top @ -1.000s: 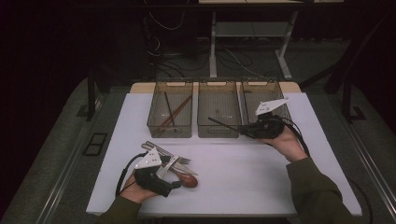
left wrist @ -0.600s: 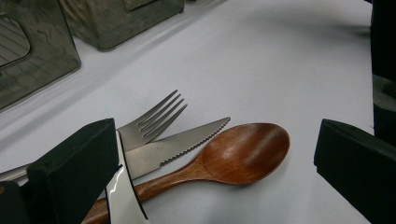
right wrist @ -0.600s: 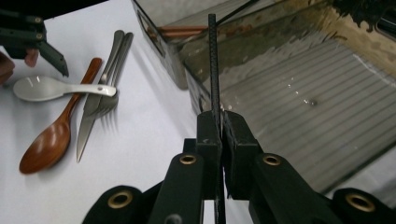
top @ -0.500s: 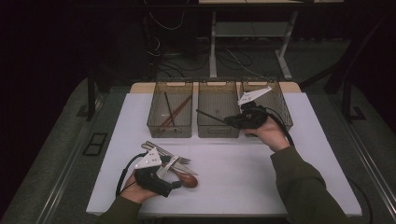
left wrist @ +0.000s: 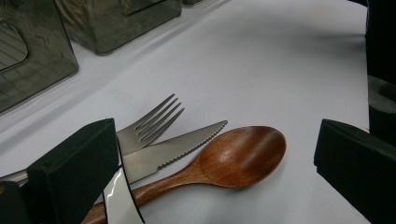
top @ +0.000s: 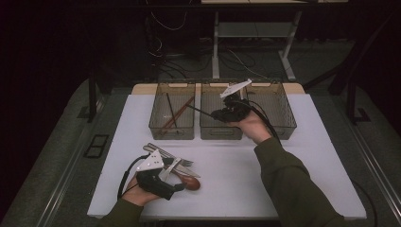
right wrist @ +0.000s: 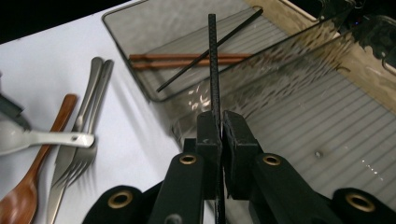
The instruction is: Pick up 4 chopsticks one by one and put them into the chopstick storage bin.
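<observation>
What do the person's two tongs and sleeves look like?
Both tongs, left and right, are black, each topped by a pale grey three-cornered plate and trailing a black cable. The right tongs show brass-coloured rivets. Both sleeves are olive green.

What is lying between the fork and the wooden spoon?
A serrated knife lies between the fork and the wooden spoon, as the left gripper view shows.

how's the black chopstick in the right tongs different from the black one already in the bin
The held black chopstick is clamped in the shut right tongs, lifted and pointing over the left bin. The other black chopstick lies loose on the bin floor, crossing the wooden chopsticks. Both are thin, straight and black.
</observation>
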### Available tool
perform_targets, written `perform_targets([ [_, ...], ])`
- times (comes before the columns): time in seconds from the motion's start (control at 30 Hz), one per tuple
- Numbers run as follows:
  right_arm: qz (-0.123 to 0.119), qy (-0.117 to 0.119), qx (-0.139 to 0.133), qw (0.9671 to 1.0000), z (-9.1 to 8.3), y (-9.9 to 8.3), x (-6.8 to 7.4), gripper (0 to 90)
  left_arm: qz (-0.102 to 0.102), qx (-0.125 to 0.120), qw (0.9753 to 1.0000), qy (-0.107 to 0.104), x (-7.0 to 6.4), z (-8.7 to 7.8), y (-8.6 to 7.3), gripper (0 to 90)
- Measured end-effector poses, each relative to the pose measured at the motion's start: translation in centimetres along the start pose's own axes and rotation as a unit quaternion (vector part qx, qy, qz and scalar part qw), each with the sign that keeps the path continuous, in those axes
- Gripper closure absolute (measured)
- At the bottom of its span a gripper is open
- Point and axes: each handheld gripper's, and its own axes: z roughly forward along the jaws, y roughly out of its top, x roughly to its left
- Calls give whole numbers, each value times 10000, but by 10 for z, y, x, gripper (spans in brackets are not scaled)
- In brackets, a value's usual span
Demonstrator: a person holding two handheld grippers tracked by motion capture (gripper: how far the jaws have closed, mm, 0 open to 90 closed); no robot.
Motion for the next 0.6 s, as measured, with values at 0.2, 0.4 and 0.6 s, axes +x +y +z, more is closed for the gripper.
perform_targets([
  [0.2,46,-33,82,10000,20,17,3,855,0,1,10000,-4,0,0,0,0],
  [0.4,117,-122,202,9997,43,34,6,855,37,-17,10000,-12,0,0,0,0],
  [0.6,157,-223,295,9992,62,52,11,855,15,-25,10000,1,0,-1,0,0],
])
